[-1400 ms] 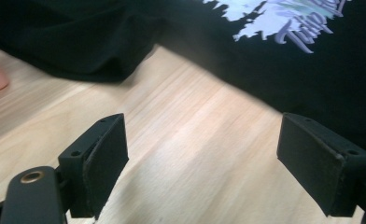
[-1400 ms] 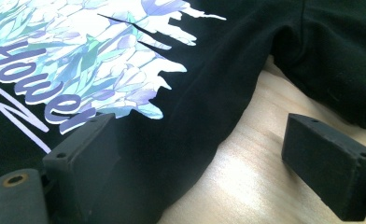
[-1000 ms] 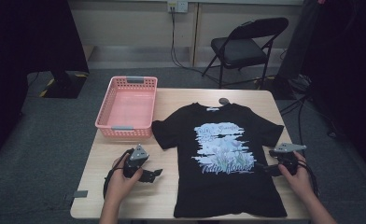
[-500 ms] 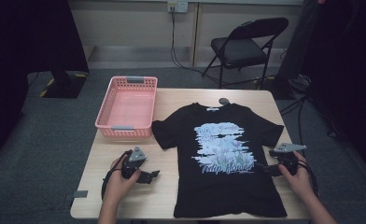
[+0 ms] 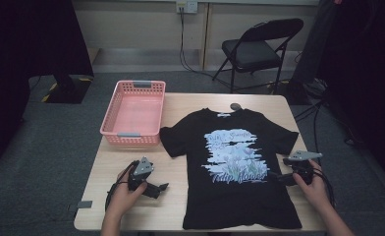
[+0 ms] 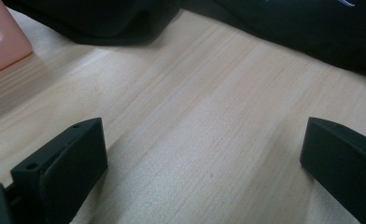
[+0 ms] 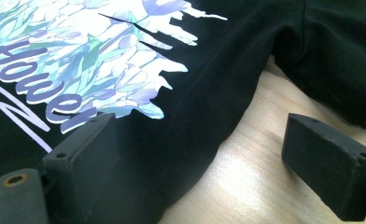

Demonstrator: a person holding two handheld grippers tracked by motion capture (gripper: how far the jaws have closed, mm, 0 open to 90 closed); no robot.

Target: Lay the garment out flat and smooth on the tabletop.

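Note:
A black T-shirt point(image 5: 234, 162) with a pale blue flower print lies flat, face up, on the wooden table point(image 5: 180, 103). My left gripper point(image 5: 162, 188) rests on bare wood left of the shirt's body, open, with nothing between its jaws. In the left gripper view the shirt's sleeve point(image 6: 106, 23) lies ahead, apart from the jaws. My right gripper point(image 5: 280, 176) sits at the shirt's right side edge, open. In the right gripper view one jaw is over the shirt point(image 7: 204, 93) and the other over the wood, straddling the side seam below the sleeve.
A pink plastic basket point(image 5: 133, 114) stands at the table's back left, seemingly with nothing in it; its corner point(image 6: 1, 42) shows in the left gripper view. A small dark round object point(image 5: 235, 105) lies by the collar. A folding chair point(image 5: 257, 49) stands behind the table.
My left gripper has shifted slightly left and toward the near edge. The right gripper and the shirt stay where they were.

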